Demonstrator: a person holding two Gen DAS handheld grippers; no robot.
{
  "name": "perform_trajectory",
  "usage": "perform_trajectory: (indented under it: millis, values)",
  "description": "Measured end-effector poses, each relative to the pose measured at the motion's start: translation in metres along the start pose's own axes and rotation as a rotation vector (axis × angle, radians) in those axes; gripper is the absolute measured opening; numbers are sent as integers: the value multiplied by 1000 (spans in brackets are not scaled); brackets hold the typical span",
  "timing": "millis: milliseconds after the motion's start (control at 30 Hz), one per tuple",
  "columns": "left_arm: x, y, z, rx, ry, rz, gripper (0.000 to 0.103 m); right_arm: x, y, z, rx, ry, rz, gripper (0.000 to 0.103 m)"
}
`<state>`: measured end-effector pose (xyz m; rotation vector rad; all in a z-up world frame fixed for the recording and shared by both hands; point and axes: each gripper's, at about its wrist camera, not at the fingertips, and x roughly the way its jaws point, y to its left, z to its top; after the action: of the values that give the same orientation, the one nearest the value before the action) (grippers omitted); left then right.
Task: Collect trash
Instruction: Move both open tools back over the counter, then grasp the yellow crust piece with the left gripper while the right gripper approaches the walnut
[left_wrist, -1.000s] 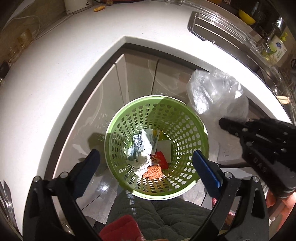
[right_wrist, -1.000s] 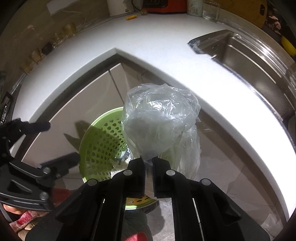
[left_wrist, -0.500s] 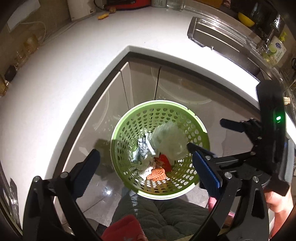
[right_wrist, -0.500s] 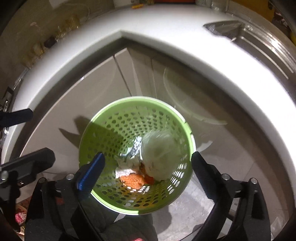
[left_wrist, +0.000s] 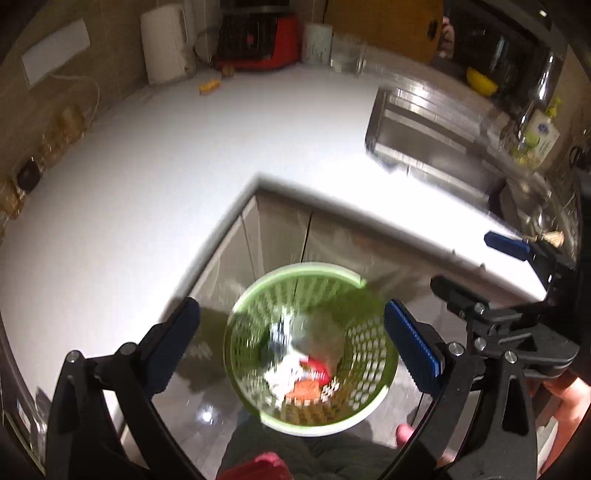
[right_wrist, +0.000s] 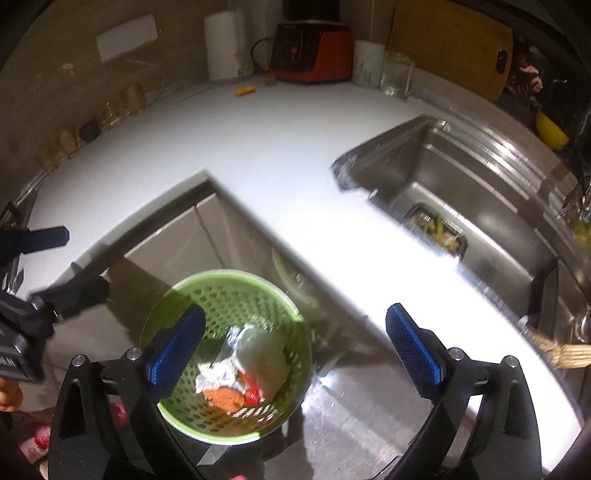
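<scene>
Trash: crumpled clear plastic bag (right_wrist: 264, 363) is seen inside the green perforated plastic basket (right_wrist: 236, 291) on the floor, near. Right tongs (right_wrist: 293, 345) opening wide, empty; left tongs (left_wrist: 291, 341) wide, empty. A small yellow scrap (right_wrist: 245, 89) remains on the far white table (right_wrist: 207, 140).

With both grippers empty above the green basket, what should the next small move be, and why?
Probably swing the right gripper toward the yellow scrap lying on the white countertop near the red appliance. The plastic bag already lies in the green basket, and the gripper's jaws are opening with nothing between them.
</scene>
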<state>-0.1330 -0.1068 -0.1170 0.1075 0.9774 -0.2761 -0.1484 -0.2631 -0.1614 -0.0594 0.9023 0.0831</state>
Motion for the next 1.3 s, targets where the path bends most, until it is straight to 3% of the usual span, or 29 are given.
perform_trajectory:
  millis: [100, 367, 500, 733, 867, 1033, 1200, 1300]
  values:
    - [-13, 12, 35, -32, -94, 3, 95, -6, -8, 23, 1, -45, -25, 100]
    - [13, 65, 143, -57, -121, 20, 95, 5, -19, 112, 52, -145, -29, 100]
    - [51, 95, 195, -56, -140, 5, 95, 30, -14, 165, 47, -182, -17, 100]
    - [148, 146, 272, -32, -110, -103, 95, 98, -8, 245, 63, -181, 11, 100]
    - [190, 166, 300, 29, -122, -147, 95, 141, -5, 279, 87, -152, 22, 100]
    - [241, 176, 325, 136, -98, -131, 95, 188, -1, 310, 95, -116, 25, 100]
    - [272, 181, 341, 174, -82, -171, 94, 210, -2, 324, 107, -107, 17, 100]
    - [282, 181, 346, 190, -72, -187, 81, 217, -4, 325, 109, -95, 20, 100]
